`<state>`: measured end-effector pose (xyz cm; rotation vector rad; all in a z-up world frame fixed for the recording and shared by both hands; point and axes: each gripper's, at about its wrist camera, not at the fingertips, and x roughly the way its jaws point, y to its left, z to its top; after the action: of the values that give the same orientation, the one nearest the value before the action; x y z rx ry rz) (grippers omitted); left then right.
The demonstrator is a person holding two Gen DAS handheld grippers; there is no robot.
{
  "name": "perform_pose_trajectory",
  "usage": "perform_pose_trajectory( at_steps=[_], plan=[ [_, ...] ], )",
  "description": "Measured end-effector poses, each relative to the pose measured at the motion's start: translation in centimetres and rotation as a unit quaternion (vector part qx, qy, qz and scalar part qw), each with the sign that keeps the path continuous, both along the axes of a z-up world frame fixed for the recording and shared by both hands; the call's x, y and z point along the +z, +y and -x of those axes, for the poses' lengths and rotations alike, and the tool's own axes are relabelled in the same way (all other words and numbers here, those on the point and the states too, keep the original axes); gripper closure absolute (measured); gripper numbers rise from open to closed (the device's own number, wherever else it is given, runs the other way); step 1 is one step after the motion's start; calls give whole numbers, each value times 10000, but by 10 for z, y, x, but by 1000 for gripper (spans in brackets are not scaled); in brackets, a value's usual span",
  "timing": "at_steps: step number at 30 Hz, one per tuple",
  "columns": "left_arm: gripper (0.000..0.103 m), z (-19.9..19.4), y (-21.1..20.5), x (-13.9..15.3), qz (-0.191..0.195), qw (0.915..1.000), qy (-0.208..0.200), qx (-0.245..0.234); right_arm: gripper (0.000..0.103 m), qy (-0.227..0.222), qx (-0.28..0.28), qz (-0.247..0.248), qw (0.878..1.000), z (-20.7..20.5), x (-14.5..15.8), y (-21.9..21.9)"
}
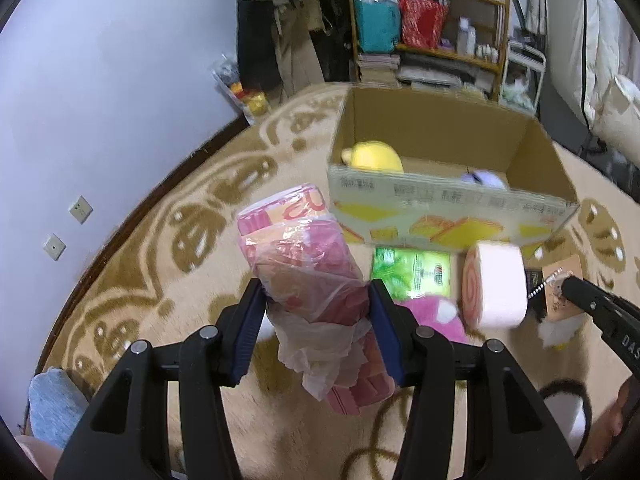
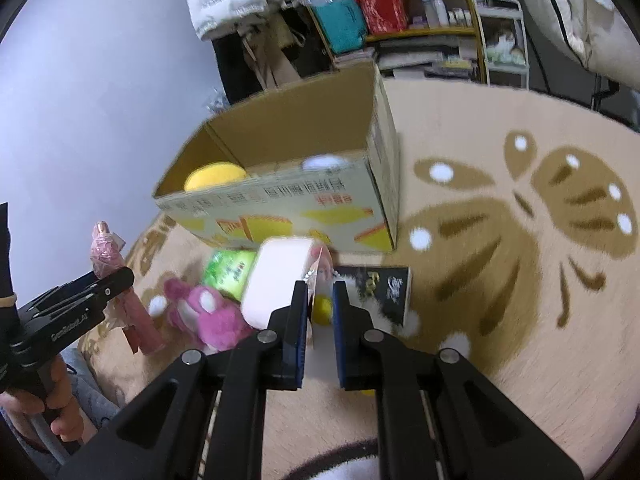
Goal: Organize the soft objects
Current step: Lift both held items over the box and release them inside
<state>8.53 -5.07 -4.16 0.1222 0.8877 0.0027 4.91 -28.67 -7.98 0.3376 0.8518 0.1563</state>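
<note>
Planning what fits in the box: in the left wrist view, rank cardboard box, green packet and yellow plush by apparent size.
1. cardboard box
2. green packet
3. yellow plush, though the box wall partly hides it, so its rank against the packet is unsure.

My right gripper (image 2: 320,300) hides most of its white plush; the box's (image 1: 440,208) print blurs.

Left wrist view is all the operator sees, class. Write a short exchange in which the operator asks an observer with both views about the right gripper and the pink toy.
Operator: What is the right gripper holding?
Observer: It is closed on a white fluffy toy; a yellow part and its card tag show between the pads.
Operator: What is the pink thing beside the green pack?
Observer: A pink plush toy lying on the rug, next to the pink-and-white roll.
</note>
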Motion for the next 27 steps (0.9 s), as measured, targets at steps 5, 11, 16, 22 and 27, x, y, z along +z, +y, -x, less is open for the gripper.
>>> perform_pose_trajectory(
  at_steps=[5, 11, 16, 22, 27],
  plan=[
    [52, 2, -2, 28, -73, 9986, -525, -74, 91, -340, -77, -55, 9994, -1, 20, 3],
    [52, -7, -6, 50, -28, 9965, -812, -180, 91, -701, -88, -88, 9975, -8, 40, 4],
    [52, -23, -13, 66, -104, 9943, -1021, -278, 91, -1022, -11, 1, 9948, -16, 59, 7],
    [52, -44, -20, 75, -220, 9920, -1195, -354, 91, -1243, 33, 67, 9922, -36, 73, 6],
    [52, -66, -28, 78, -240, 9902, -1288, -480, 91, -1335, 71, 142, 9909, -56, 78, 4]
  ],
)
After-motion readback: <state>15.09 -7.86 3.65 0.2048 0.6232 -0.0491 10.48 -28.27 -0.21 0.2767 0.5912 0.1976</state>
